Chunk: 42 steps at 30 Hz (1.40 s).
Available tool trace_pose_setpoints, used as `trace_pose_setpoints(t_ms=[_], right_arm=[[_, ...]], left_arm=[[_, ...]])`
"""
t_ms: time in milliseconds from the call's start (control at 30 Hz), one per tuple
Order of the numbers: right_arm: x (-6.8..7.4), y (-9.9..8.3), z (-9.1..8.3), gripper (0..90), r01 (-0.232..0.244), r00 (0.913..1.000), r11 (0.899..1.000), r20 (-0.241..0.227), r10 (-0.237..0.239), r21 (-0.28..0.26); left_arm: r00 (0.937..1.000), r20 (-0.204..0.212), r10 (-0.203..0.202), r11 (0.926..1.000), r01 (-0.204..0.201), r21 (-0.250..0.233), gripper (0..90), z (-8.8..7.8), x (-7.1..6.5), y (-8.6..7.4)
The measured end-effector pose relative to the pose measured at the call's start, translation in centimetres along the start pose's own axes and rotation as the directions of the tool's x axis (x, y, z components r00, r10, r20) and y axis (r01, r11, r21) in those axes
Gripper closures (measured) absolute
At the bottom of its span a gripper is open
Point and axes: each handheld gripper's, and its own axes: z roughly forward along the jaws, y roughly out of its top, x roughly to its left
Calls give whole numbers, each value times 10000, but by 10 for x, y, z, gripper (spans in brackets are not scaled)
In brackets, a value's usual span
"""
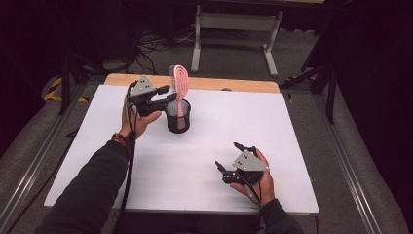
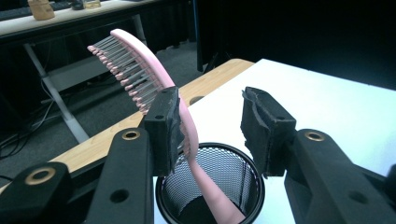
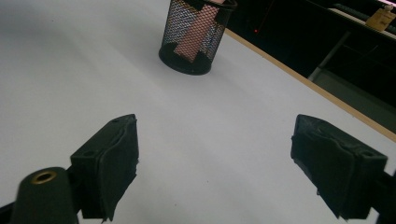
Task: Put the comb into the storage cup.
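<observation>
1. nearest the person, at the table's (image 1: pixel 87 161) front right, the right gripper (image 1: pixel 233 157) rests in the hand w/ jaws spread wide, nothing between them; its own view looks over bare white top toward the cup.
2. mid-table, further back, the black mesh cup (image 1: pixel 177 117) stands upright. pink brush (image 1: pixel 180 83) sits in it handle-down, bristle head sticking up above the rim, leaning a bit.
3. just beside the cup, on its left in the high view, the left gripper (image 1: pixel 168 93) is level w/ the brush neck. jaws stand apart: in the left gripper view one pad is at or near the brush (image 2: pixel 154 79), can't tell if touching, the other pad is clear off it w/ a gap. so released, not clamped; brush stands on its own in the cup (image 2: pixel 210 186).
4. handling, my guess: brush is light, stiff plastic, smooth curved back so prob slippery across the pads. bristles flex, poor place to pinch. best hold is the narrow neck or handle, pads flat on both faces. cup is light too, may tip or slide if the brush gets knocked sideways.
5. beyond the table edge: wood strip, then floor w/ cables and a desk frame.
</observation>
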Motion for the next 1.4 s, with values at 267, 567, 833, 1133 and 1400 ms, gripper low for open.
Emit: trace_pose_setpoints(t_ms=[267, 567, 833, 1133, 1400], right_arm=[[0, 1, -2, 152, 0, 10000, 9998, 18, 1, -223], [-1, 2, -4, 141, -4, 10000, 9993, 84, 7, -372], [0, 2, -2, 105, -40, 9998, 9998, 182, 43, -204], [1, 2, -1, 77, -68, 9997, 9999, 221, 71, -142], [1, 3, -1, 76, -12, 9997, 9999, 229, 15, -128]], left_arm=[[9985, 13, 551, 9983, -551, 174, 528, -3, -7, -2], [9949, -53, 1002, 9943, -1000, 378, 469, -5, -12, -5], [9930, 46, 1179, 9919, -1180, 475, 414, -8, -19, -9], [9894, 254, 1429, 9881, -1441, 530, 381, -11, -26, -13], [9879, 361, 1510, 9871, -1526, 477, 342, -15, -31, -13]])
